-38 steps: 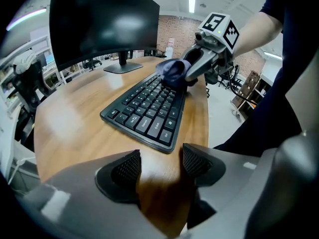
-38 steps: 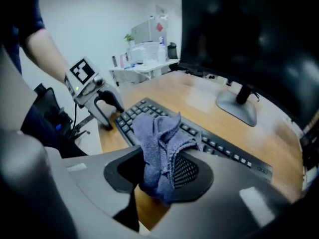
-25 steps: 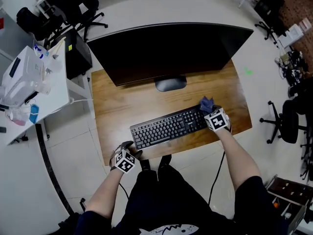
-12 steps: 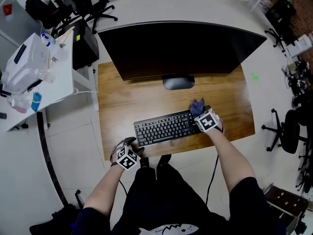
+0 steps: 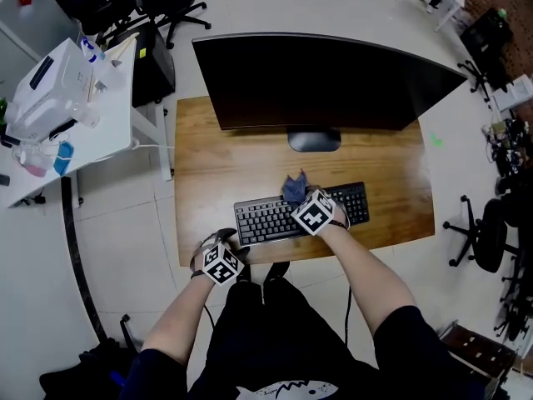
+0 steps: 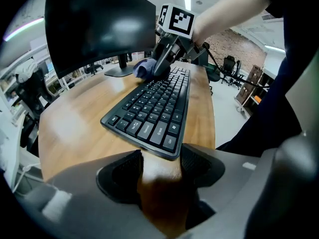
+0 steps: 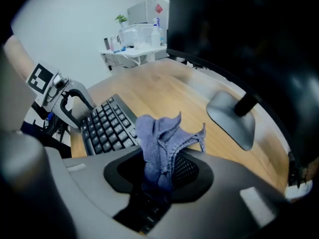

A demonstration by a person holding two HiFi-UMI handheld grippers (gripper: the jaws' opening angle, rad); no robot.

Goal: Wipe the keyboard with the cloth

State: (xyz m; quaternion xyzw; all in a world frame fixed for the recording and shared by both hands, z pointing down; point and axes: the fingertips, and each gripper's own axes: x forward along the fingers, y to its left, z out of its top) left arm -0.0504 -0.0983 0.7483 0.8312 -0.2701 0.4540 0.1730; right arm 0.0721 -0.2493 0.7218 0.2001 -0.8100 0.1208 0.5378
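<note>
A black keyboard [image 5: 275,217] lies near the front edge of the wooden desk [image 5: 208,157]. My right gripper [image 5: 306,205] is over the keyboard's middle, shut on a crumpled blue cloth [image 5: 293,187] that sticks out ahead of the jaws. In the right gripper view the cloth [image 7: 159,138] bunches up between the jaws of the right gripper [image 7: 160,166], with the keyboard [image 7: 107,126] to the left. My left gripper [image 5: 221,258] sits at the desk's front edge by the keyboard's left end. The left gripper [image 6: 160,158] has its jaws apart, bare wood between them, and the keyboard [image 6: 154,108] corner just ahead.
A wide black monitor [image 5: 325,77] on an oval stand [image 5: 314,140] fills the back of the desk. A white side table [image 5: 75,98] with a printer and bottles stands to the left. Office chairs [image 5: 491,223] stand around on the pale floor.
My right gripper has carried the cloth leftward along the keyboard, from its right end to about its middle. The left gripper has stayed at the desk's front edge.
</note>
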